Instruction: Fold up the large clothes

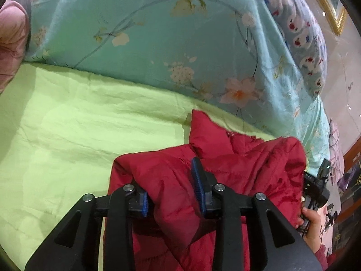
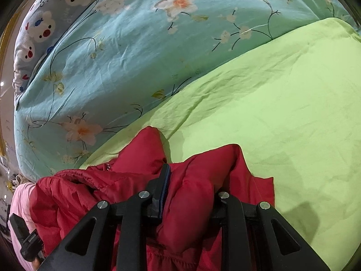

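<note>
Right wrist view, "Bonjour" on bear-print fabric (image 2: 38, 22); red jacket (image 2: 191, 203) gripped

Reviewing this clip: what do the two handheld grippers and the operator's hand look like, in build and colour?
Both the left gripper and the right gripper are matte black plastic linkages with triangular cut-outs, silver round pivot bolts and ribbed blue pads. The left view shows a bare hand with a dark red sleeve cuff.
</note>
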A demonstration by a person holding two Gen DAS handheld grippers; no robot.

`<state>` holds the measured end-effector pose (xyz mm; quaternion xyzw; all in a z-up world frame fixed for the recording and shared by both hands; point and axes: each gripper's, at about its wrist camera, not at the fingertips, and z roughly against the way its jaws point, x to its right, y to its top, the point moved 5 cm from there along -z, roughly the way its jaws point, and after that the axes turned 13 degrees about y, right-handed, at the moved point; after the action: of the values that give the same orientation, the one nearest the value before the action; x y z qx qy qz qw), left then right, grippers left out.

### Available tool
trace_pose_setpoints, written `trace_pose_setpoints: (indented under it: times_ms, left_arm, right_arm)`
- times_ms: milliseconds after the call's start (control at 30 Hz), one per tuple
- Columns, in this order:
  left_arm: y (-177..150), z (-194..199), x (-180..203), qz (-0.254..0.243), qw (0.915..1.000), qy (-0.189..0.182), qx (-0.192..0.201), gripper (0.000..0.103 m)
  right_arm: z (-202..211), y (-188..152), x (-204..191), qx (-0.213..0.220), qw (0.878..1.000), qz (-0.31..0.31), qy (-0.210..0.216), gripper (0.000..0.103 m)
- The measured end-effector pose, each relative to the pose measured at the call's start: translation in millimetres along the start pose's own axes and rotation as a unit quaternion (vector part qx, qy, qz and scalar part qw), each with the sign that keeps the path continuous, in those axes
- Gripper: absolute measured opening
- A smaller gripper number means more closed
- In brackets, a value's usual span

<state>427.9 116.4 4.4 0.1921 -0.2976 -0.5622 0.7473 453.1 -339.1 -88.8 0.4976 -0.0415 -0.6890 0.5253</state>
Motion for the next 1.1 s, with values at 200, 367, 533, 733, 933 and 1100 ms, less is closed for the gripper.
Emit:
trace_pose_setpoints:
  times_ms: [200,367,533,733,933,1100]
  left_arm:
    - [7.3,32.8,-19.6,0.026,0.9973,0.038,0.057,0.049]
    - [-5.9,47.3,-0.1,-0.001,0.9987,0.002,0.051,0.049]
    - [-45.9,45.9,43.1,-0.047,0.9979,-0.043,0.015,0.049]
    - [-73.5,52.1,82.8,-0.085,0.9927,-0.085,0.001,0.049]
    - [-79.5,52.6,103.3,-0.105,0.9895,-0.099,0.0,0.049]
    - [-78.6,36.2,108.6,-0.11,0.9904,-0.083,-0.011,0.049]
  right_arm:
    - [0.5,6.1,4.4,0.002,1.0,-0.015,0.007,0.022]
    - [4.4,9.7,7.2,0.014,0.999,-0.026,0.011,0.028]
    - [11.5,12.0,0.5,0.018,0.999,-0.032,0.014,0.033]
    - [34.3,18.8,-6.3,0.018,0.998,-0.042,0.041,0.039]
    - [52.8,25.1,-8.1,0.019,0.994,-0.073,0.073,0.046]
    - [61.5,24.9,-11.4,0.03,0.994,-0.073,0.078,0.053]
